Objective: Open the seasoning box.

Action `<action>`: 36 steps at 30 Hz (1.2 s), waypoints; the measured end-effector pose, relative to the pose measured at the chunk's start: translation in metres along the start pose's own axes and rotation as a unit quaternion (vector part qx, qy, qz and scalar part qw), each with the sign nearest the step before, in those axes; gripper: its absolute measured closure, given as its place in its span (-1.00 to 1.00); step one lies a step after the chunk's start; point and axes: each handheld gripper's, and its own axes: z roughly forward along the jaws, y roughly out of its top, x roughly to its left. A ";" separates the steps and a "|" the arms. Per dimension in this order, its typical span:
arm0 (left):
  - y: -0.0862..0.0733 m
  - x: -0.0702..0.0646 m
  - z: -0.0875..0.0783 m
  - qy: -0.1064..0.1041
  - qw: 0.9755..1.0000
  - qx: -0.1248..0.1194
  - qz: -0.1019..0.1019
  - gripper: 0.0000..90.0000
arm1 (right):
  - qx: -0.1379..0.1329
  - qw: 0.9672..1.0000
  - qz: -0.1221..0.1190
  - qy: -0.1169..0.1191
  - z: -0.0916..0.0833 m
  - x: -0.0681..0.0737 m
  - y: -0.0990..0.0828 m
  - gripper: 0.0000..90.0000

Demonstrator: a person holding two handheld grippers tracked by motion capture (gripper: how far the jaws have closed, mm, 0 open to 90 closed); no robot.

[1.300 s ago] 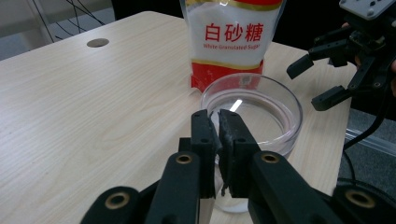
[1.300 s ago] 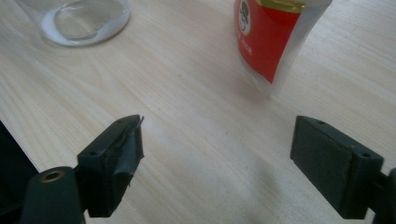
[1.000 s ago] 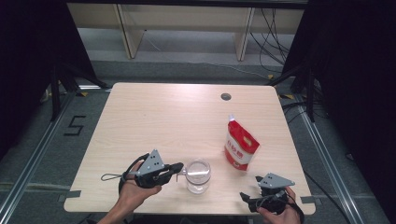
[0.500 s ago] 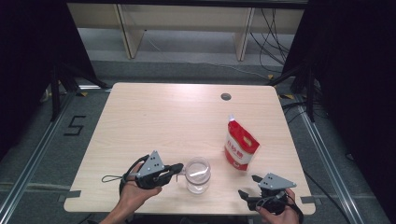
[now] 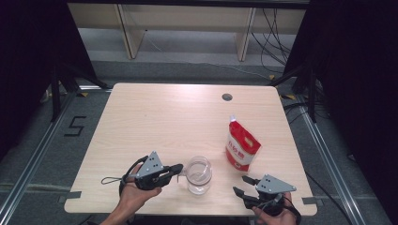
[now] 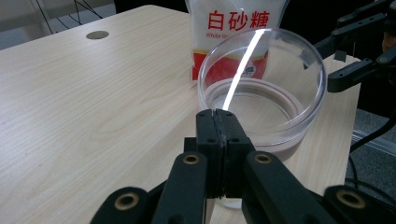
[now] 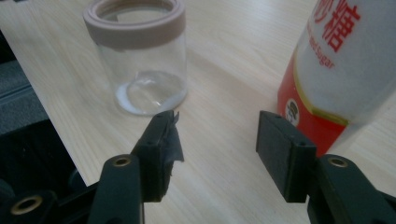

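Though its far rim blurs, glass jar [image 6: 261,88] beside left hand-held gripper [image 6: 218,122], jaws closed, empty.

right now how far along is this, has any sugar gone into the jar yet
Early stage. Done: the left gripper is shut at the rim of the clear jar, steadying it; a thin strip, perhaps a spoon handle, leans inside. In hand: the right gripper, jaws just closing with nothing between them, sits near the white sugar bag, which stands upright and untouched. Left: grasping the bag and pouring; the jar looks nearly empty.
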 end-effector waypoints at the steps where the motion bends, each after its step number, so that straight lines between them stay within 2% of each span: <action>1: 0.000 0.000 0.000 0.000 1.000 0.000 0.002 0.96 | -0.005 1.000 0.004 0.002 0.000 0.001 0.002 0.11; 4: 0.000 0.001 0.000 -0.002 1.000 -0.003 0.003 0.95 | -0.011 1.000 0.004 0.011 0.000 0.003 0.005 0.21; 5: -0.001 0.001 0.000 0.000 1.000 -0.003 0.001 0.95 | -0.020 1.000 0.002 0.007 0.000 0.004 0.007 0.27; 8: 0.000 0.002 0.000 -0.005 1.000 -0.003 0.006 0.95 | -0.021 1.000 0.000 0.017 0.003 0.008 0.011 0.33; 9: 0.000 0.002 0.000 -0.005 1.000 -0.003 0.005 0.95 | -0.022 1.000 0.004 0.013 0.003 0.010 0.012 0.38; 10: 0.000 0.002 0.000 -0.005 1.000 -0.002 0.006 0.95 | -0.036 0.999 0.000 0.019 0.005 0.011 0.016 0.46; 13: 0.000 0.002 0.000 -0.005 1.000 -0.002 0.004 0.95 | -0.045 0.999 0.001 0.023 0.008 0.015 0.019 0.56; 14: 0.000 0.002 0.000 -0.005 1.000 -0.003 0.004 0.95 | -0.046 0.999 -0.008 0.025 0.009 0.015 0.021 0.61; 15: 0.000 0.002 0.000 -0.005 1.000 -0.004 0.004 0.95 | -0.045 0.999 -0.002 0.027 0.010 0.018 0.023 0.66; 17: 0.000 0.002 0.000 -0.005 1.000 -0.002 0.005 0.95 | -0.054 0.998 -0.008 0.031 0.014 0.020 0.026 0.72; 18: -0.001 0.001 0.000 -0.003 1.000 -0.003 -0.010 0.95 | -0.056 0.998 -0.018 0.032 0.016 0.020 0.028 0.75; 19: -0.001 0.001 0.000 -0.003 1.000 -0.004 -0.012 0.94 | -0.055 0.998 -0.016 0.038 0.018 0.022 0.029 0.78; 20: -0.001 0.001 0.000 -0.003 1.000 -0.003 -0.011 0.94 | -0.049 0.998 -0.015 0.044 0.019 0.022 0.030 0.80; 22: -0.001 0.001 0.000 -0.003 1.000 -0.003 -0.011 0.94 | -0.052 0.997 -0.026 0.041 0.023 0.023 0.031 0.80; 23: -0.001 0.001 0.000 -0.003 1.000 -0.003 -0.011 0.94 | -0.055 0.997 -0.021 0.046 0.025 0.023 0.031 0.80; 24: -0.001 0.001 0.000 -0.003 1.000 -0.003 -0.009 0.94 | -0.052 0.998 -0.018 0.041 0.025 0.023 0.032 0.80; 31: -0.001 0.001 0.000 -0.002 1.000 -0.003 -0.012 0.94 | -0.061 0.996 -0.042 0.058 0.036 0.028 0.040 0.88; 33: -0.001 0.001 0.000 -0.003 1.000 -0.003 -0.012 0.94 | -0.057 0.996 -0.041 0.056 0.037 0.030 0.042 0.93; 36: -0.001 0.001 0.000 -0.002 1.000 0.000 -0.012 0.94 | -0.064 0.995 -0.056 0.060 0.039 0.032 0.046 0.96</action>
